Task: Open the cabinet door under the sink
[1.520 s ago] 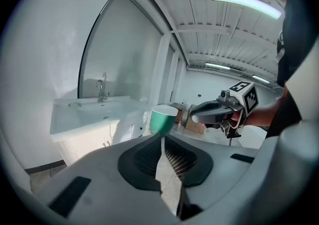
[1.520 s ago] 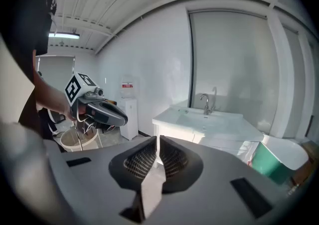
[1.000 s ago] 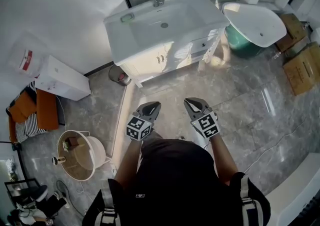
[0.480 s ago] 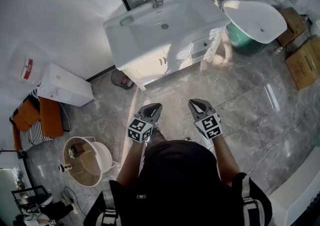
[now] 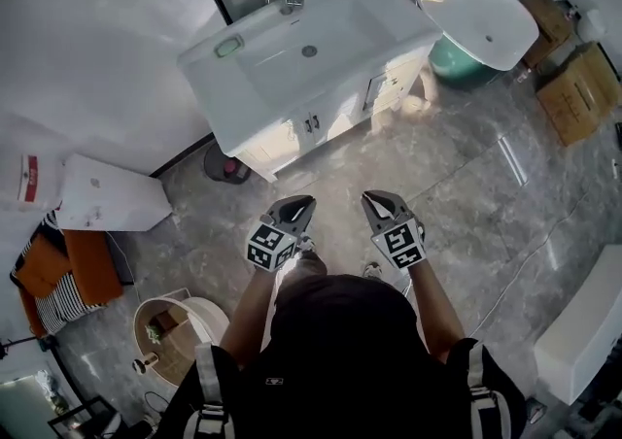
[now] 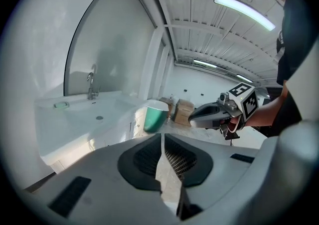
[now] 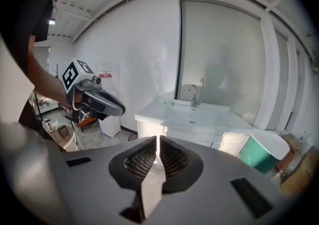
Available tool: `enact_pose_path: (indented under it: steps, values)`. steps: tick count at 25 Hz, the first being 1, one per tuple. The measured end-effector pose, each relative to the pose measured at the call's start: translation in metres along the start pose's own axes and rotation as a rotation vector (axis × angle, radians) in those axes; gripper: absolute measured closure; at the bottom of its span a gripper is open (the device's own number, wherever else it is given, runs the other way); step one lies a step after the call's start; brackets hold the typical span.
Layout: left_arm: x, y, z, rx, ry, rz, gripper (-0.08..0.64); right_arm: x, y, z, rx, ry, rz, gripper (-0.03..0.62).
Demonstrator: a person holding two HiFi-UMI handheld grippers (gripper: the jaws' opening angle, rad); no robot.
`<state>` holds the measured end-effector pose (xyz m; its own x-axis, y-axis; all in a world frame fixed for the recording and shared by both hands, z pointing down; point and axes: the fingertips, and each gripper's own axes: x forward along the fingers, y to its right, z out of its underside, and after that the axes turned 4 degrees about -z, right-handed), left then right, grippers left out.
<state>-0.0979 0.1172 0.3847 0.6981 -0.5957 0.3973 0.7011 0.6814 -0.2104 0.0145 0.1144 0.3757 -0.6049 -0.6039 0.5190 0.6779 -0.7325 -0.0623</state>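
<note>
The white sink sits on a white cabinet whose two doors are closed, with small handles at the middle. My left gripper and right gripper hover side by side over the grey floor, well short of the cabinet, both shut and empty. In the left gripper view my jaws are together, with the sink ahead on the left and the right gripper beside me. From the right gripper view my jaws are also closed, facing the cabinet front.
A green tub under a white basin stands right of the cabinet, with cardboard boxes beyond. A small bin sits by the cabinet's left corner. A white box and a round white basket lie to the left.
Both grippers keep the same shut pose in front of the body. The head view has shifted, so the sink and the things at the left sit slightly differently in the picture.
</note>
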Motion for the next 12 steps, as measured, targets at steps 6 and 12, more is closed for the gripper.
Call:
enact_pose_path:
  steps: [6, 12]
  values:
    - [0.006, -0.049, -0.001, 0.032, -0.022, 0.095, 0.531, 0.045, -0.012, -0.017, 0.079, -0.011, 0.055, 0.52]
    - [0.013, -0.077, 0.011, 0.03, -0.068, 0.152, 0.531, 0.077, -0.012, -0.019, 0.116, -0.04, 0.088, 0.52]
